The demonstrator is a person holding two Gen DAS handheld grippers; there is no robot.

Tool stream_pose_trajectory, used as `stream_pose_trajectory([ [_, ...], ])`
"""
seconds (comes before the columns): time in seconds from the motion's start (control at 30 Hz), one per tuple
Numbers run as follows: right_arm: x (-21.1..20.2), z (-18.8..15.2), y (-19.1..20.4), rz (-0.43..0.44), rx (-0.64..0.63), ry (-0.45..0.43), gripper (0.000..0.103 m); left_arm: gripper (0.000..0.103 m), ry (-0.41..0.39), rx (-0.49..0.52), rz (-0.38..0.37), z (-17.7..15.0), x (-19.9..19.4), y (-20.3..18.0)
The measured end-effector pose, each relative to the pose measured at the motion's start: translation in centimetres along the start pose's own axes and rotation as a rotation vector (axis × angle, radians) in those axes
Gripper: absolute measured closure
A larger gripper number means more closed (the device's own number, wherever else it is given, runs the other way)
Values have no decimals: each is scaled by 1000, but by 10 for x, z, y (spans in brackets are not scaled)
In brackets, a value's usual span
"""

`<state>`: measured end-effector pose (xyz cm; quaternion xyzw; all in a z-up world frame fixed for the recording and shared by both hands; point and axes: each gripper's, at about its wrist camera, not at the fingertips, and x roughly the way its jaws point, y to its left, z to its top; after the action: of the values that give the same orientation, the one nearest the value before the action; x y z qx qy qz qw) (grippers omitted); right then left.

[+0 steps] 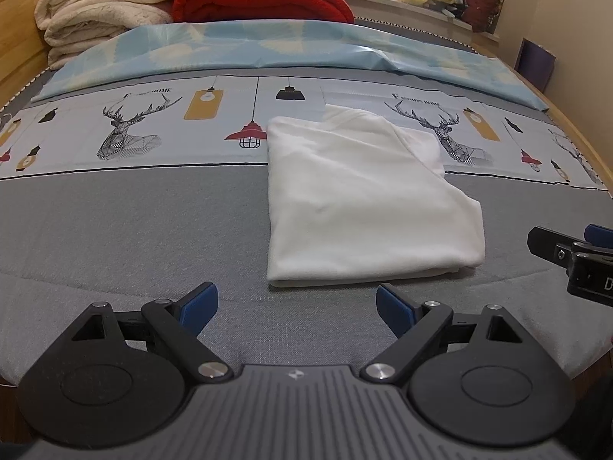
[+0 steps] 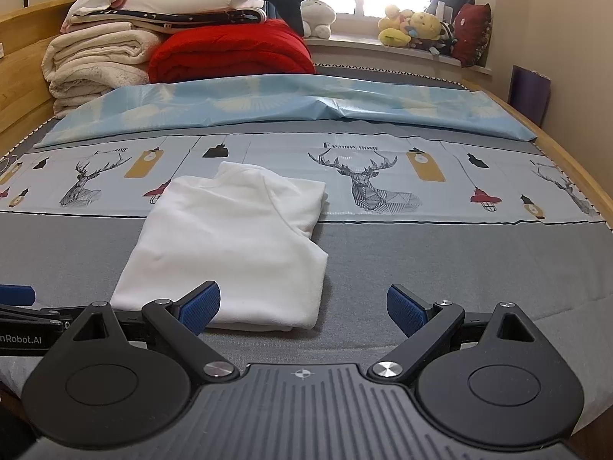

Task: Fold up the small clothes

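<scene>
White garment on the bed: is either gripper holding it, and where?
Nothing is held. Left gripper and right gripper are both open, short of the white garment.

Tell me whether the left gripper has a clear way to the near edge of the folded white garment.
Probably yes. The left gripper is open and empty, and only bare grey bedcover lies between it and the folded white garment.

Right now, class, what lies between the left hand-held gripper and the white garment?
Only bare grey bedsheet separates the left hand-held gripper from the white garment, seen in the left wrist view.
</scene>
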<state>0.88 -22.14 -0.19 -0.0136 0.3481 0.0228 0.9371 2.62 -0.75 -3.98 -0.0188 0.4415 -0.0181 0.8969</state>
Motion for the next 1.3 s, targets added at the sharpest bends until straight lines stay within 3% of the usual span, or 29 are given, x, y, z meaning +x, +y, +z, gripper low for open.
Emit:
stream_pose_trajectory([
  [1.3, 1, 0, 4, 1, -2, 8, 9, 10, -1, 5, -19, -1, -1, -1],
])
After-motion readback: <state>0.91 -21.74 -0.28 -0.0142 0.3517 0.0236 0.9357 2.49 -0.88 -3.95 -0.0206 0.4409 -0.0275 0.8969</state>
